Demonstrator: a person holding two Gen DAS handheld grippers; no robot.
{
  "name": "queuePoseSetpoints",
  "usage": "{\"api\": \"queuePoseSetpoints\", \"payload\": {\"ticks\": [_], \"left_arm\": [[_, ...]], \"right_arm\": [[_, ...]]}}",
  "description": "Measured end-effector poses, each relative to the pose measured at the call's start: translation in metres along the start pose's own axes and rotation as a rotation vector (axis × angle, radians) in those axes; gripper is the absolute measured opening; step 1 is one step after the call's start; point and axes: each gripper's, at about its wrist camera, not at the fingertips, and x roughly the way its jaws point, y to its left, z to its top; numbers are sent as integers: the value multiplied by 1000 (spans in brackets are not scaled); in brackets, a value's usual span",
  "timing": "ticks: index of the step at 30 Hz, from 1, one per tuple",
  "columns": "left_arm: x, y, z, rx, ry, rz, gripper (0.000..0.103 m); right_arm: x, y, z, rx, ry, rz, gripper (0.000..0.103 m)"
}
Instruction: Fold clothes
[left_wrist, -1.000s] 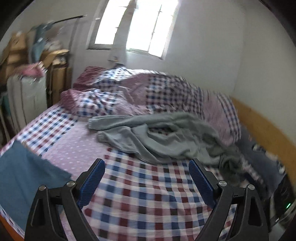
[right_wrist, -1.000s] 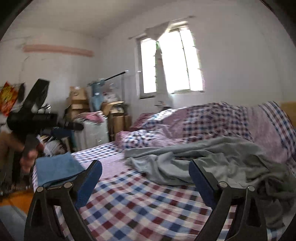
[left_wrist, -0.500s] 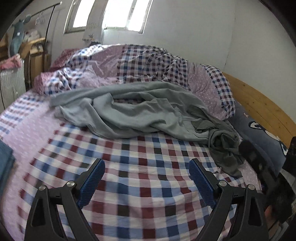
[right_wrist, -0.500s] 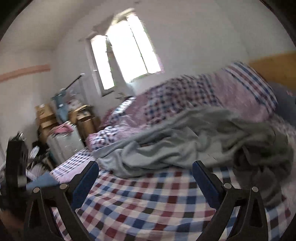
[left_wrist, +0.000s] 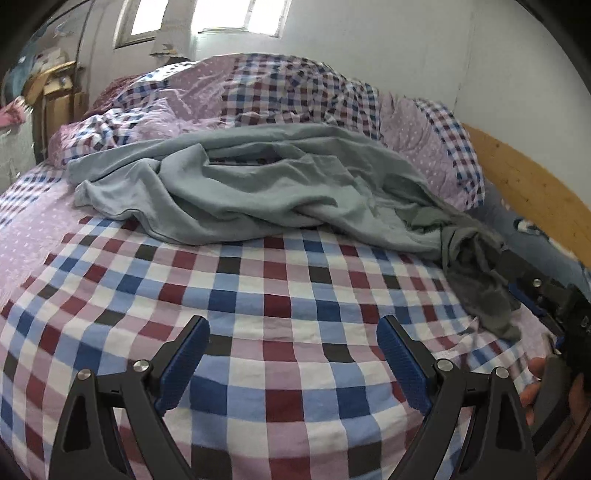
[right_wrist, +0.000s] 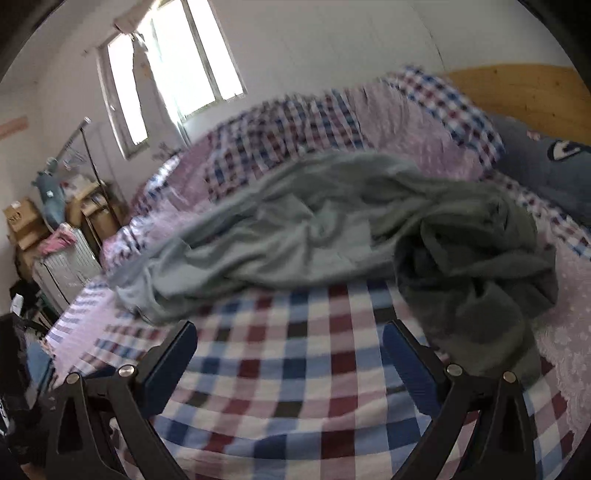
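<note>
Evidently nothing is folded yet: the grey garment (left_wrist: 258, 184) is left crumpled across mid-frame on the bed (left_wrist: 258, 314), while the left claw (left_wrist: 291, 365) and right claw (right_wrist: 290, 365) are held wide open and empty at the bottom.

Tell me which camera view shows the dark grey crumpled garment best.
The right wrist view: the dark grey crumpled garment lies large and close, before the right gripper. In the left wrist view it sits small at the right edge, partly behind the other gripper's body.

Left claw (left_wrist: 291, 354) open over checked sheet (left_wrist: 258, 288), crumpled grey garment (left_wrist: 266, 184) ahead.
</note>
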Motion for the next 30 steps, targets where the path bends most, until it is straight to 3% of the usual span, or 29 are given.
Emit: {"api": "queuePoseSetpoints", "payload": {"ticks": [7, 11, 16, 30], "left_arm": [[26, -4, -1, -16, 76, 3, 94], [38, -1, -5, 4, 108, 62, 94], [51, 1, -11, 2, 161, 85, 94], [65, -13, -20, 86, 168, 158, 99]], "right_arm": [[37, 4, -19, -62, 144, -87, 103], [51, -1, -26, -90, 214, -141, 103], [65, -5, -40, -142, 298, -196, 103], [69, -2, -52, -168, 304, -257, 103]]}}
